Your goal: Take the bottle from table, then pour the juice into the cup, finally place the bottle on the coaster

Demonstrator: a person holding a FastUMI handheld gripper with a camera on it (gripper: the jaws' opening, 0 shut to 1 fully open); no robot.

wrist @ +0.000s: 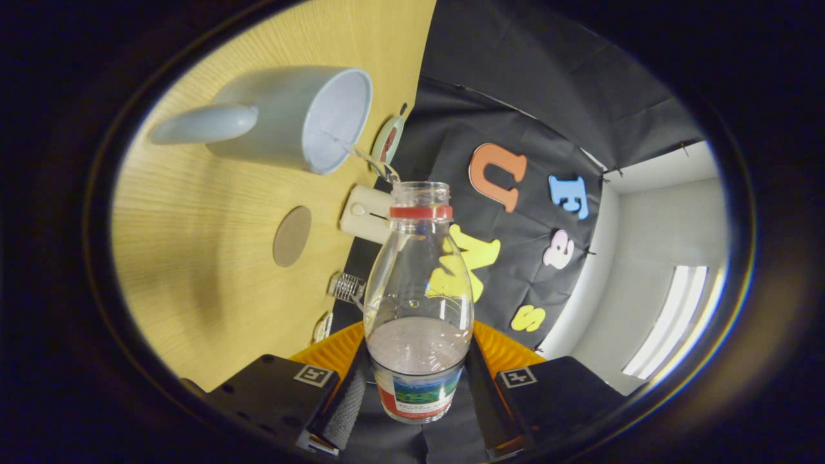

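Pour under way: bottle tipped toward mug.

Pale mug at ten o'clock on the wooden table; round coaster below it at nine. Thin stream runs from the clear bottle, which the gripper clamps between both fingers. Risk, as I judge it: the stream lands near the mug's rim, so any wobble spills onto the table.

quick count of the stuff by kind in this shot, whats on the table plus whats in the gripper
Bottles: 1, the clear bottle, gripper shut on it, pouring
Cups: 1, the pale cup
Coasters: 1, the round coaster
Cream box: 1
Total: 4
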